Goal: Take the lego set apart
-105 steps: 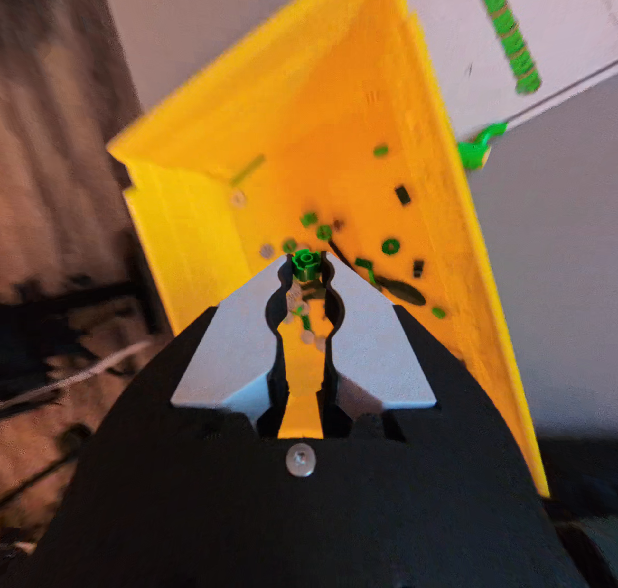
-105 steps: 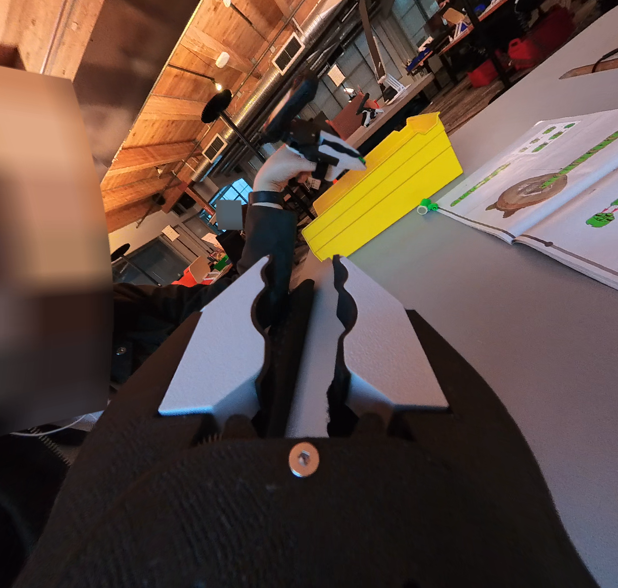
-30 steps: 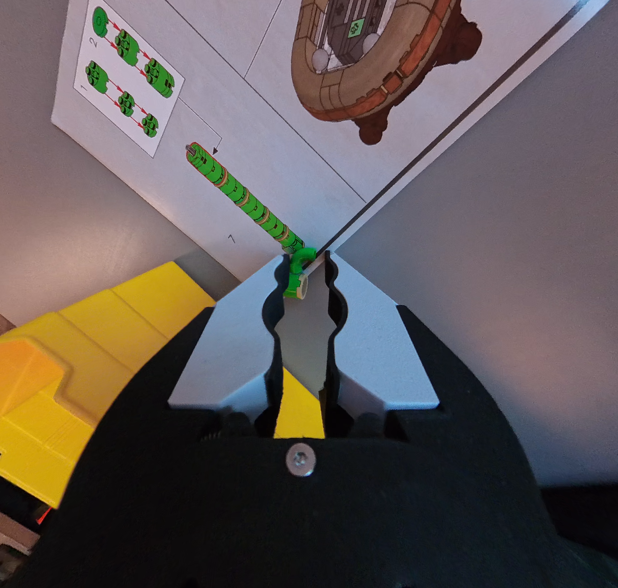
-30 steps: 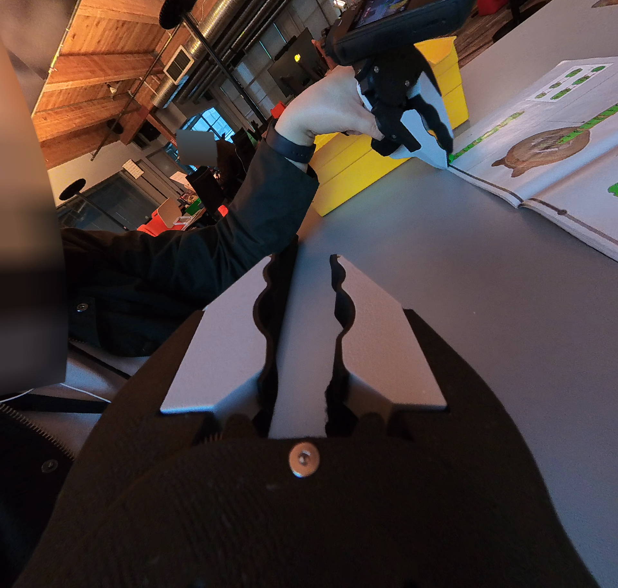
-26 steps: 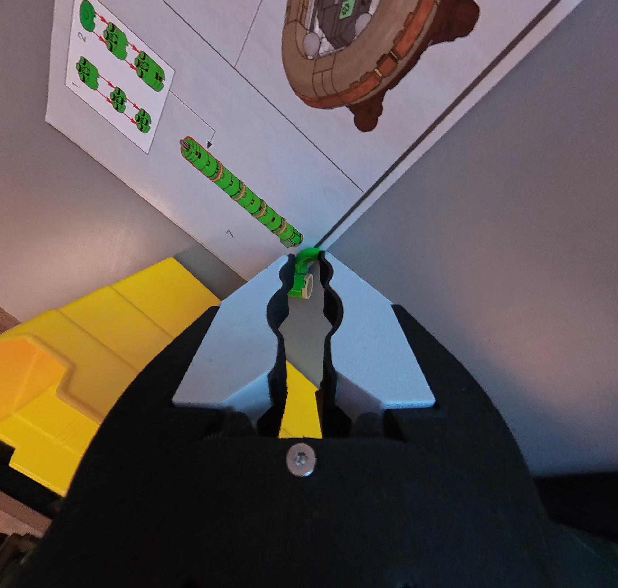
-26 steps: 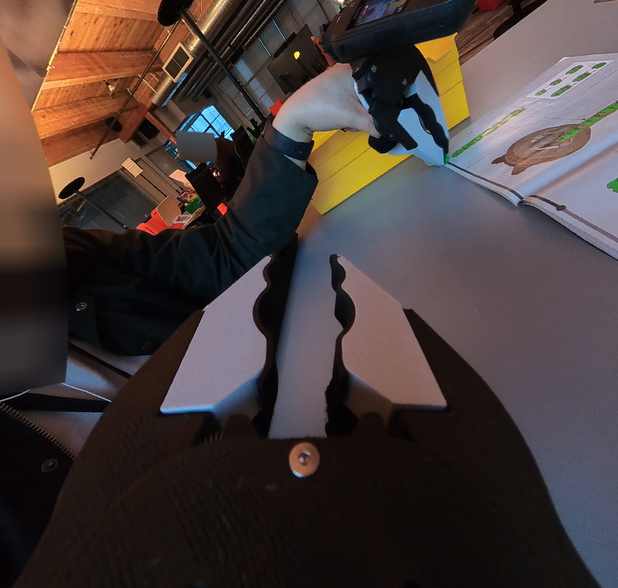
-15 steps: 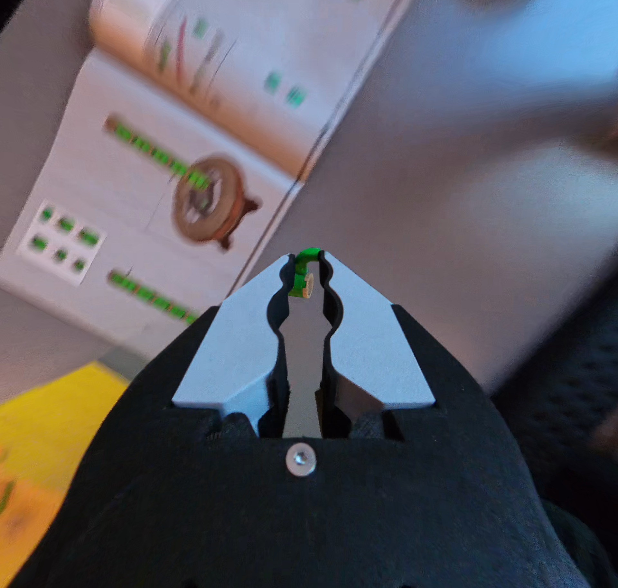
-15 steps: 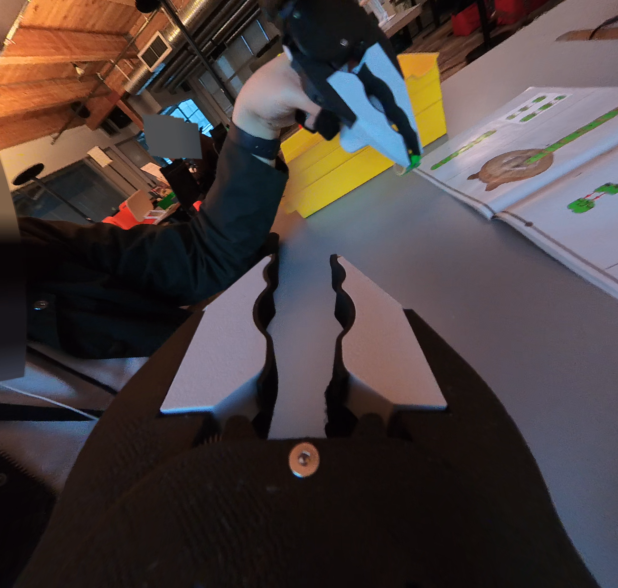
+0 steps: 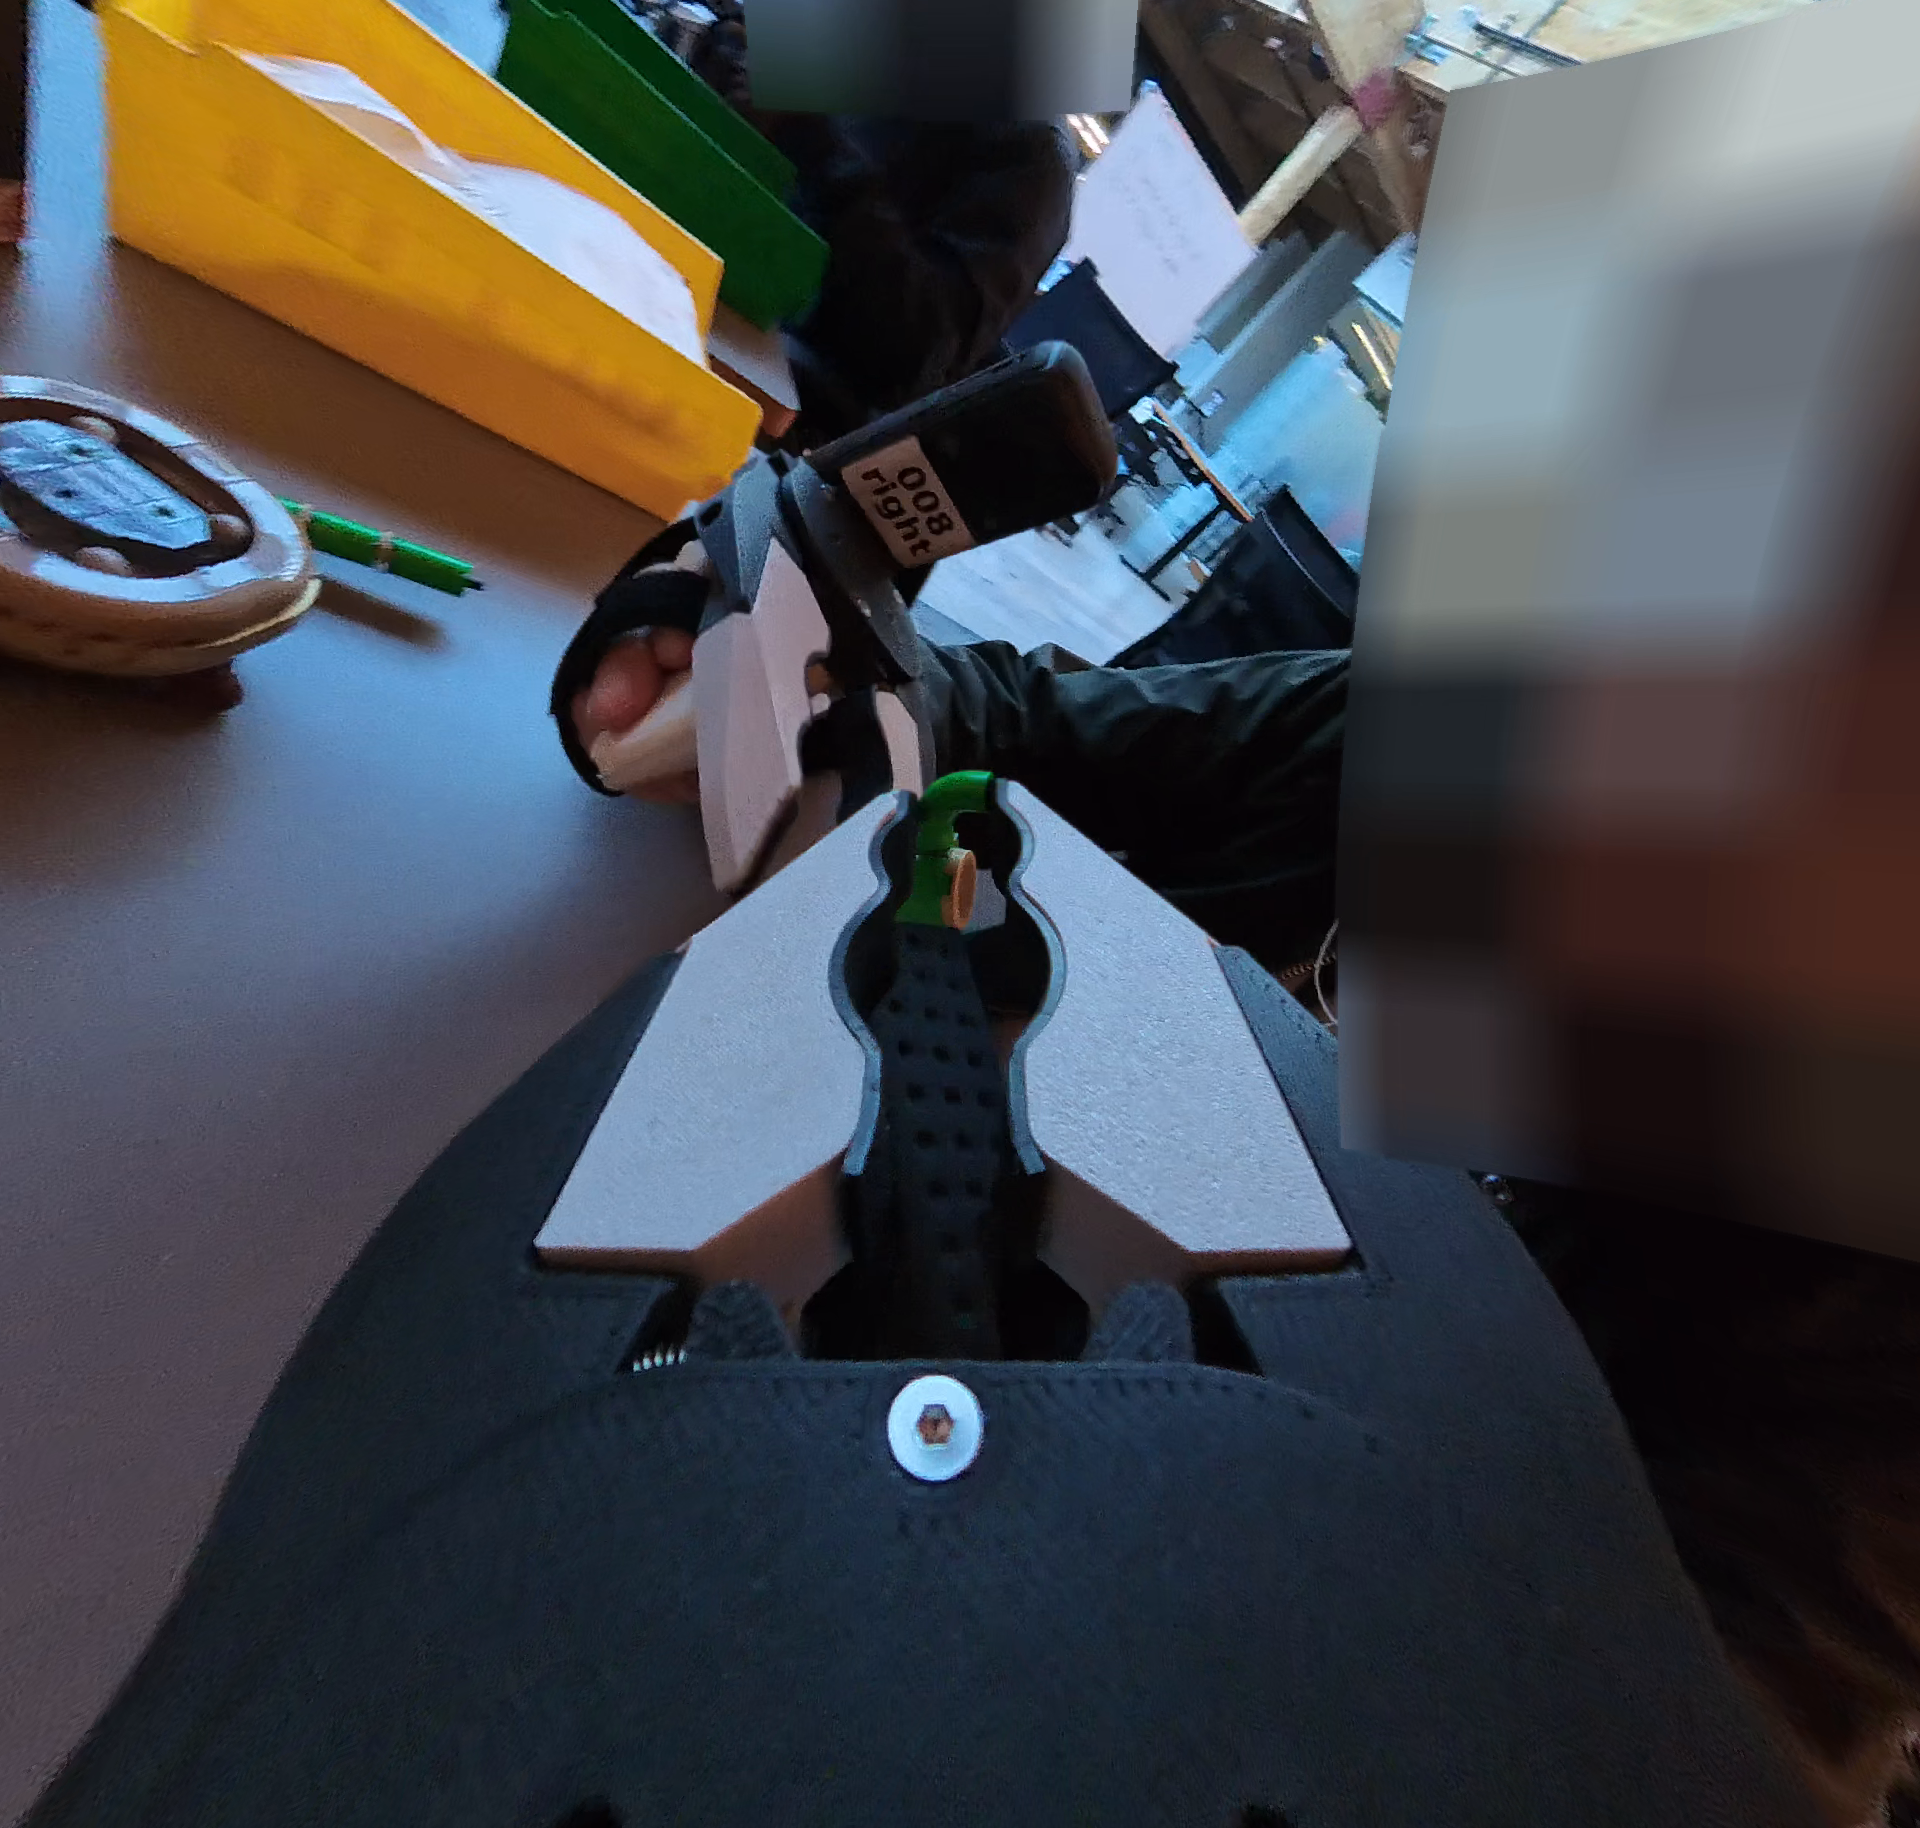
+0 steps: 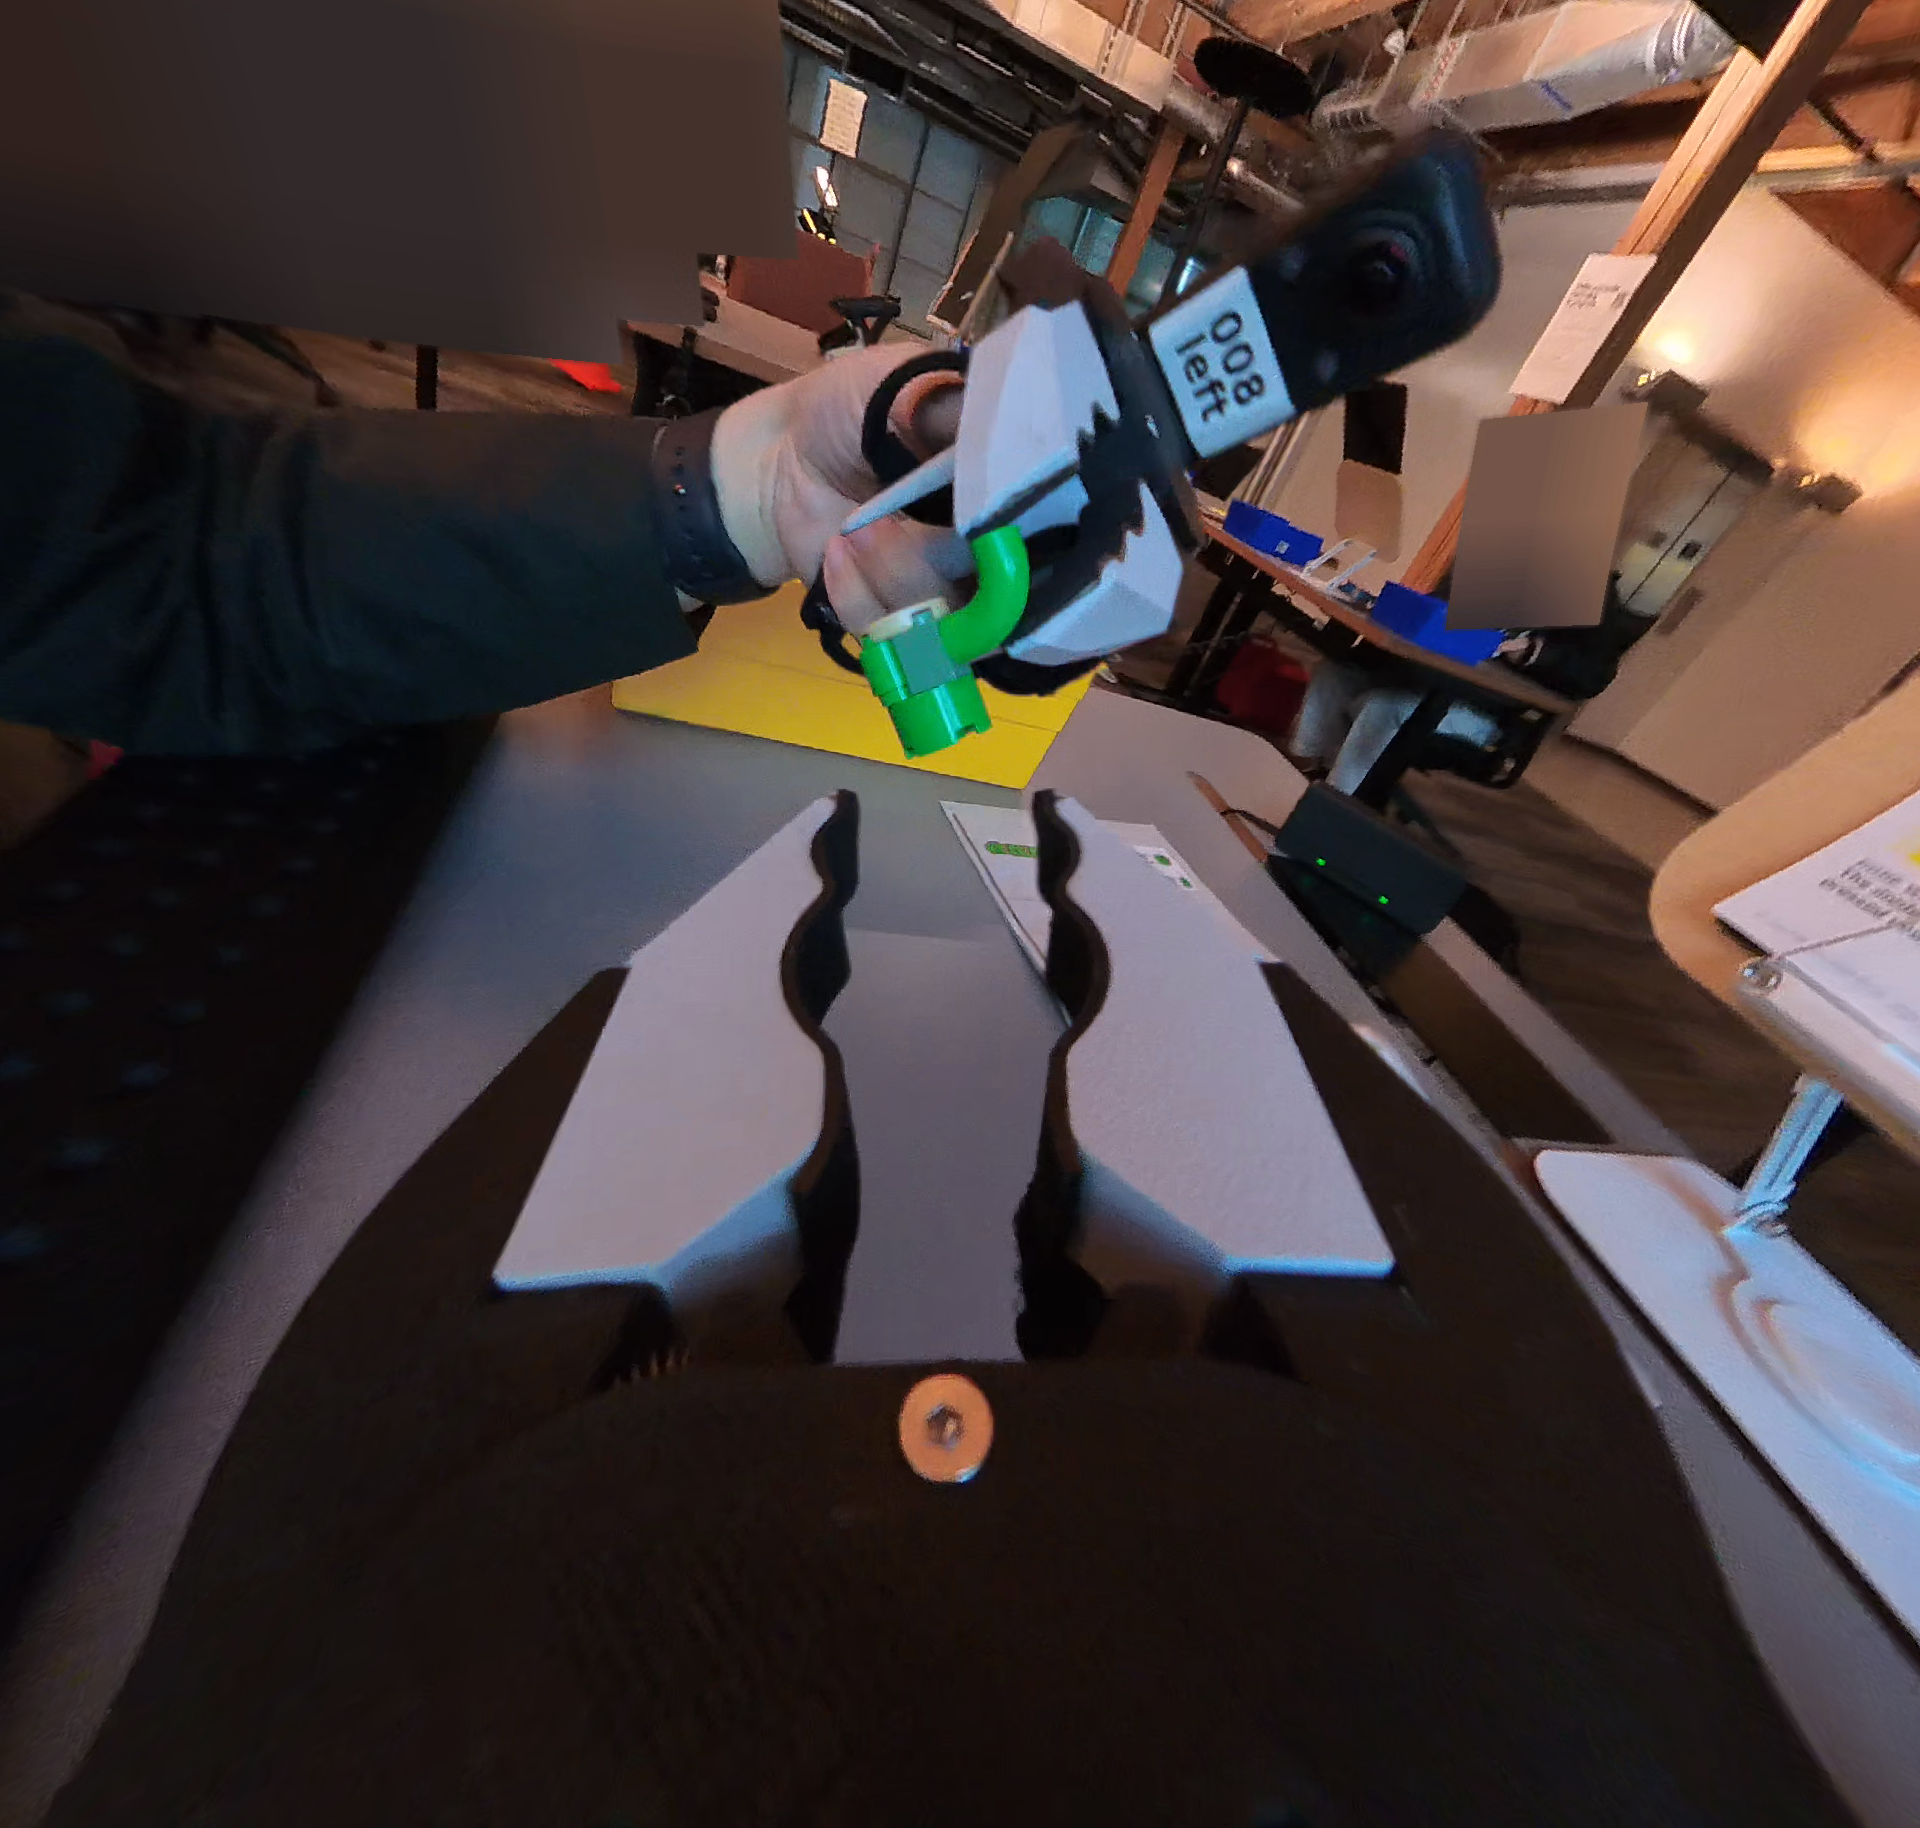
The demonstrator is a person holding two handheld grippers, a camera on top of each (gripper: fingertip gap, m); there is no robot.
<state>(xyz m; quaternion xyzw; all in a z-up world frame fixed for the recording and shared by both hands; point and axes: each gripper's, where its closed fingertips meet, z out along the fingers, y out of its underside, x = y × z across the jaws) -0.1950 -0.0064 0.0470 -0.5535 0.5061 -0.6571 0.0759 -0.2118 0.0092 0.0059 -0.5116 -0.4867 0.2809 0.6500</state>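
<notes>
Left gripper (image 9: 954, 802): its jaws are clamping a green curved lego piece (image 10: 961, 625), raised clear of the worktop (image 9: 260, 895); in the right wrist view the piece is hanging from the jaw tips at 12 o'clock, a green cylinder and a pale cap at its lower end.
Right gripper (image 10: 943, 812): its jaws are standing apart with nothing between them, only bare worktop showing through the gap.
Facing: the two grippers are pointing at each other; the right one is sitting just beyond the left tips at 11 o'clock in the left wrist view.
Lego set: a brown oval base (image 9: 125, 531) is resting on the worktop at 9 o'clock, with a green rod (image 9: 390, 552) lying just beside its right end.
Around: a yellow bin (image 9: 416, 251) is standing at 11 o'clock, a green bin (image 9: 665, 137) behind it; an instruction booklet (image 10: 1013, 864) is lying past the right tips.
In the way: the person's sleeve (image 10: 343, 552) is crossing at 10 o'clock.
Open room: bare worktop is stretching between the base and the grippers.
Edges: the worktop's far edge is running at 2 o'clock in the right wrist view.
</notes>
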